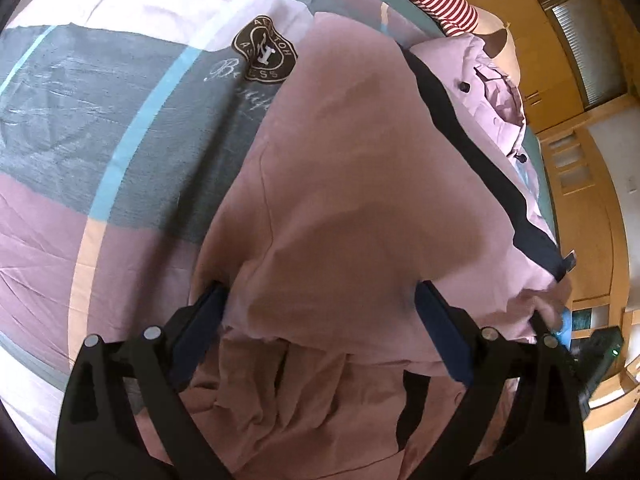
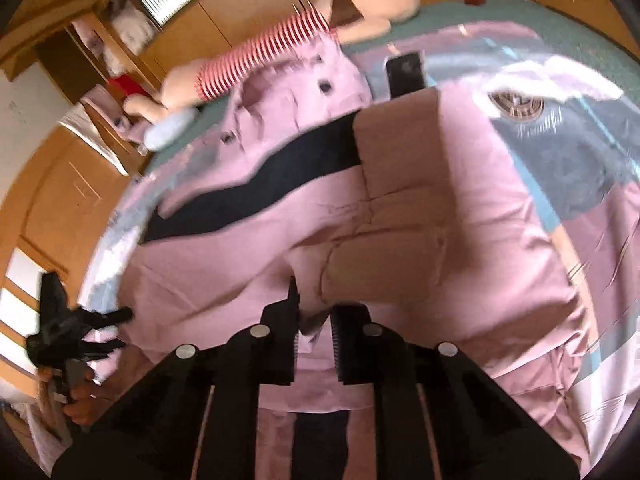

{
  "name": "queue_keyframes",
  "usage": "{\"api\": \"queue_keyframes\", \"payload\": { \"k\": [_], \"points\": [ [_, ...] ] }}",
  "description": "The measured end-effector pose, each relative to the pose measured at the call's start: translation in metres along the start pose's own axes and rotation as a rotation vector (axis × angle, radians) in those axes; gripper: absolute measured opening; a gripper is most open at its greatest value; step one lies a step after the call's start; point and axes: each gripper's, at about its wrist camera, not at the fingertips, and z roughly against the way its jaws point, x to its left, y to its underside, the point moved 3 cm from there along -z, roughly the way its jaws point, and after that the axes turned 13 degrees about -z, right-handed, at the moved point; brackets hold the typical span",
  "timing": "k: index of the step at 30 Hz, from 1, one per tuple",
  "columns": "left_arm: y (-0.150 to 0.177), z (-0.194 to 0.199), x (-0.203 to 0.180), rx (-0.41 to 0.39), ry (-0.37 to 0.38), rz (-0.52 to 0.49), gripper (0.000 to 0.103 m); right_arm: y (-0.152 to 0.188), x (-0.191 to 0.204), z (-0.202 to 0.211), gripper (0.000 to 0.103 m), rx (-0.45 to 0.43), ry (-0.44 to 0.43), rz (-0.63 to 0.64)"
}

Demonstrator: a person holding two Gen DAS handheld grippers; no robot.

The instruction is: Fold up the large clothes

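Note:
A large pink coat (image 1: 360, 168) with a black band (image 1: 480, 160) and dark buttons lies spread on the bed. My left gripper (image 1: 320, 308) hovers over its near part, jaws wide apart, with a bulge of pink cloth rising between the fingers (image 1: 208, 316). In the right wrist view, a hand holds that gripper (image 2: 120, 330) at the coat's left edge. My right gripper (image 2: 316, 324) has its jaws nearly together, pinching a fold at the near hem of the coat (image 2: 400, 220).
The bed's patchwork duvet (image 1: 100, 128) carries a dark emblem (image 1: 264, 50). A plush toy in a red-striped top (image 2: 260, 56) and a black phone (image 2: 406, 74) lie by the coat's collar. Wooden wardrobes (image 2: 240, 8) line the far side.

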Motion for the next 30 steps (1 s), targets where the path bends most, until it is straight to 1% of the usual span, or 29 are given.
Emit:
{"api": "queue_keyframes", "payload": {
  "k": [2,4,6,8,9,10,11,12,13,14,16,17,18,19,20,22,23,24,25,26,27,28,29,30],
  "points": [
    [-0.001,0.004,-0.006,-0.017,-0.02,-0.028,0.096,-0.004,-0.001,0.017,0.013,-0.025,-0.009,-0.029],
    [-0.002,0.008,-0.012,-0.024,-0.027,-0.05,0.096,-0.001,-0.013,0.028,0.012,-0.019,0.013,-0.068],
    [-0.002,0.01,-0.015,-0.024,-0.026,-0.065,0.096,0.004,-0.022,0.026,0.012,0.017,0.063,-0.085],
    [-0.003,0.01,-0.017,-0.022,-0.036,-0.077,0.096,0.011,-0.031,0.008,0.012,0.091,0.157,-0.073],
    [-0.003,0.011,-0.016,-0.023,-0.04,-0.08,0.096,0.014,-0.035,0.002,0.012,0.121,0.182,-0.081],
    [-0.002,0.012,-0.016,-0.024,-0.044,-0.08,0.096,0.016,-0.039,-0.004,0.017,0.15,0.199,-0.097],
    [-0.003,0.013,-0.017,-0.03,-0.05,-0.079,0.096,0.015,-0.043,-0.005,0.022,0.165,0.194,-0.133],
    [-0.003,0.018,-0.017,-0.054,-0.051,-0.078,0.096,0.013,-0.046,-0.002,0.028,0.157,0.19,-0.16],
    [-0.004,0.023,-0.02,-0.079,-0.047,-0.08,0.096,0.009,-0.049,0.004,0.044,0.126,0.201,-0.188],
    [-0.003,0.031,-0.021,-0.106,-0.042,-0.085,0.096,0.002,-0.054,0.019,0.057,0.044,0.234,-0.219],
    [-0.003,0.045,-0.029,-0.17,-0.019,-0.116,0.096,-0.007,-0.059,0.042,0.058,-0.091,0.291,-0.228],
    [-0.003,0.049,-0.034,-0.188,-0.007,-0.134,0.096,-0.01,-0.059,0.051,0.058,-0.15,0.294,-0.219],
    [-0.001,0.049,-0.042,-0.196,0.008,-0.163,0.096,-0.012,-0.056,0.059,0.058,-0.203,0.266,-0.189],
    [0.0,0.047,-0.048,-0.189,0.019,-0.185,0.096,-0.014,-0.05,0.061,0.057,-0.224,0.242,-0.151],
    [0.0,0.041,-0.054,-0.175,0.026,-0.208,0.096,-0.013,-0.039,0.059,0.052,-0.23,0.218,-0.082],
    [0.004,0.025,-0.062,-0.145,-0.002,-0.241,0.096,-0.011,-0.02,0.046,0.051,-0.201,0.198,0.026],
    [0.005,0.018,-0.064,-0.138,-0.032,-0.255,0.096,-0.006,-0.008,0.03,0.051,-0.162,0.191,0.092],
    [0.005,0.008,-0.066,-0.125,-0.073,-0.283,0.096,-0.005,-0.003,0.018,0.051,-0.139,0.197,0.122],
    [0.004,0.002,-0.067,-0.115,-0.092,-0.297,0.096,-0.005,-0.002,0.003,0.051,-0.116,0.229,0.15],
    [0.004,-0.005,-0.066,-0.102,-0.112,-0.305,0.096,-0.004,-0.004,-0.013,0.05,-0.096,0.292,0.176],
    [0.003,-0.011,-0.064,-0.089,-0.125,-0.3,0.096,-0.004,-0.009,-0.023,0.05,-0.083,0.334,0.187],
    [0.005,-0.014,-0.06,-0.076,-0.122,-0.295,0.096,-0.008,-0.02,-0.032,0.049,-0.065,0.401,0.184],
    [0.004,-0.016,-0.059,-0.066,-0.12,-0.297,0.096,-0.01,-0.032,-0.033,0.055,-0.062,0.44,0.164],
    [0.004,-0.018,-0.059,-0.058,-0.126,-0.309,0.096,-0.018,-0.051,-0.029,0.066,-0.058,0.448,0.081]
  ]
}}
